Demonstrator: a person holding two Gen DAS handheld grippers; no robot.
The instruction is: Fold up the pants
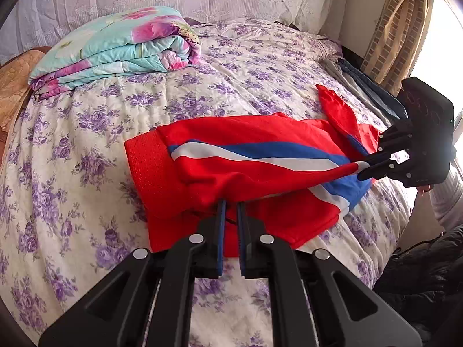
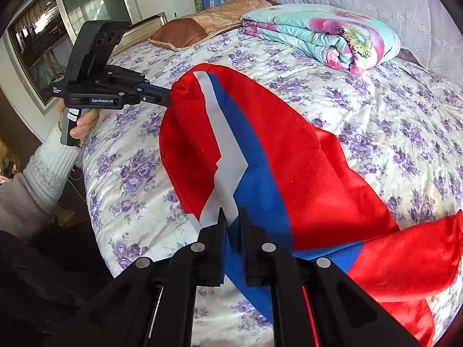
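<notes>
At the far left we saw a folded floral quilt (image 1: 115, 46) resting on the bed (image 1: 72, 144). Beside it, the red pants (image 1: 231, 156) with a blue-and-white stripe lay partly draped over the bedspread, lifted along 1 edge. We found our left hand-held gripper (image 1: 231, 205) clamped on the near red fabric, and our right hand-held gripper (image 1: 366, 170) pinched together on the striped edge farther right. A curtain (image 1: 396, 29) hung at the far right.
</notes>
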